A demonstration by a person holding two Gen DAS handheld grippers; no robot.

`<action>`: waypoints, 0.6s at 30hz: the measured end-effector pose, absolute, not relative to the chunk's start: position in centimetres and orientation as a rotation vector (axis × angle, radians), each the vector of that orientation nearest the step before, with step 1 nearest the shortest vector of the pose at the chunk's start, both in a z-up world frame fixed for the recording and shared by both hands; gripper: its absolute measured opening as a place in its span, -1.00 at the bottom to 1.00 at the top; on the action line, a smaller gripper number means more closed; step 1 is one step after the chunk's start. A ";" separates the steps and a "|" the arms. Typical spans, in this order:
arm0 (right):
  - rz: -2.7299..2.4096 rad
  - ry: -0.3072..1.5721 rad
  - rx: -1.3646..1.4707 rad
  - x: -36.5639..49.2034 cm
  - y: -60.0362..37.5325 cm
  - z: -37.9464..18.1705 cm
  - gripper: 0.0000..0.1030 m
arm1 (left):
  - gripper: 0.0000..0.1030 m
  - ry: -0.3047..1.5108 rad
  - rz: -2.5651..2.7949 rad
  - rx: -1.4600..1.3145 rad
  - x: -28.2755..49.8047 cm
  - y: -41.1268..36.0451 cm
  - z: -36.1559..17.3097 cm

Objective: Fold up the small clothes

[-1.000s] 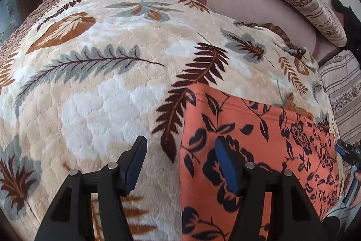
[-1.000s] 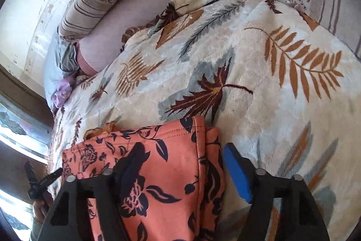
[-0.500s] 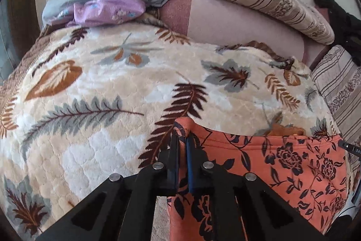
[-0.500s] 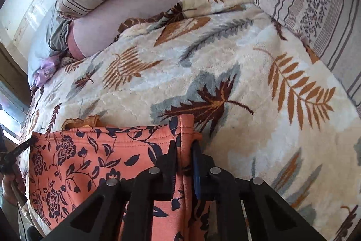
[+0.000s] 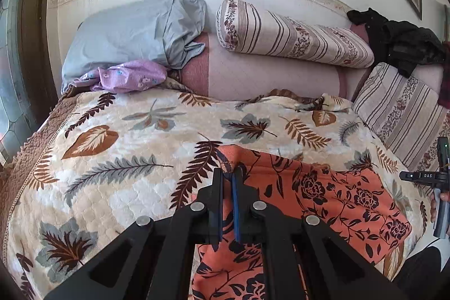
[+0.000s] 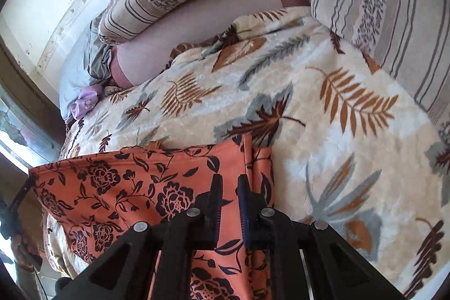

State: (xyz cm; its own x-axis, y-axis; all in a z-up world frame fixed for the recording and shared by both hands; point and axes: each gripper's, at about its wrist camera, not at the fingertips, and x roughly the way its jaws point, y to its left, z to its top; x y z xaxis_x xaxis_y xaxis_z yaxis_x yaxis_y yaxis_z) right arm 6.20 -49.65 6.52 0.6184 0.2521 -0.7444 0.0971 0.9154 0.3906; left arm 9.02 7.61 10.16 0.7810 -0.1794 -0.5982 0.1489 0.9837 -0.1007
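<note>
now that our left gripper (image 5: 228, 178) and right gripper (image 6: 228, 182) have clamped the orange garment's (image 5: 323, 196) corners and lifted, we can fold it across the blanket (image 5: 112, 148).

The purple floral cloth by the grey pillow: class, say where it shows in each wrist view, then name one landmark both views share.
Left wrist view: the purple floral cloth lies upper left, in front of the grey pillow, at the blanket's far edge.
Right wrist view: it is small at the left edge, below the pillow.
Shared landmark: the long striped bolster against the wall.
</note>
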 end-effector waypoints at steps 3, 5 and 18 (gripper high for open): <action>0.110 0.887 0.477 6.8 -49.7 5.8 0.19 | -0.89 0.651 -0.174 -0.050 8.9 7.6 9.7; 0.104 0.878 0.460 8.2 -49.4 5.4 0.51 | -0.89 0.644 -0.167 -0.031 8.8 7.5 9.8; 0.034 0.955 0.190 15.5 -47.3 2.8 -0.76 | -0.89 0.653 -0.140 -0.034 10.1 8.6 8.8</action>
